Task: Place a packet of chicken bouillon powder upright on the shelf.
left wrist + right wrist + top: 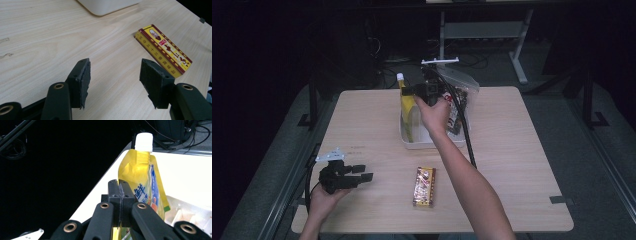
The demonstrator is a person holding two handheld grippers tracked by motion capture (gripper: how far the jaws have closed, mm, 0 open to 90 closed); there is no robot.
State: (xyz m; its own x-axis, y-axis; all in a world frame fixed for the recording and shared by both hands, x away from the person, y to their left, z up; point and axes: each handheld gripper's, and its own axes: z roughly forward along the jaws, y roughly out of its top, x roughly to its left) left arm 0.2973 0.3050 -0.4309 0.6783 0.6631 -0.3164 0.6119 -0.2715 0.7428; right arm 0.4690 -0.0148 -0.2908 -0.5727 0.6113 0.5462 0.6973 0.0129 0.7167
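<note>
Left gripper (pixel 115 77) jaws apart over bare table (pixel 37 37), right gripper (pixel 120 192) pinching yellow pouch (pixel 140 175) in white bin (pixel 412 142).

Light wooden table (pixel 522 165), white bin (pixel 422 142) at back, snack box (pixel 424 186) near front

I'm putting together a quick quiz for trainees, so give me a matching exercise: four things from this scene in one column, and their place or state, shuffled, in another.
1. yellow pouch
2. red-and-yellow box
3. left gripper
4. right gripper

A. jaws open over the table
B. upright in the white bin, white cap on top
C. jaws shut on the pouch's edge
D. lying flat on the table, outside the bin

Pairs: 1-B, 2-D, 3-A, 4-C
</note>
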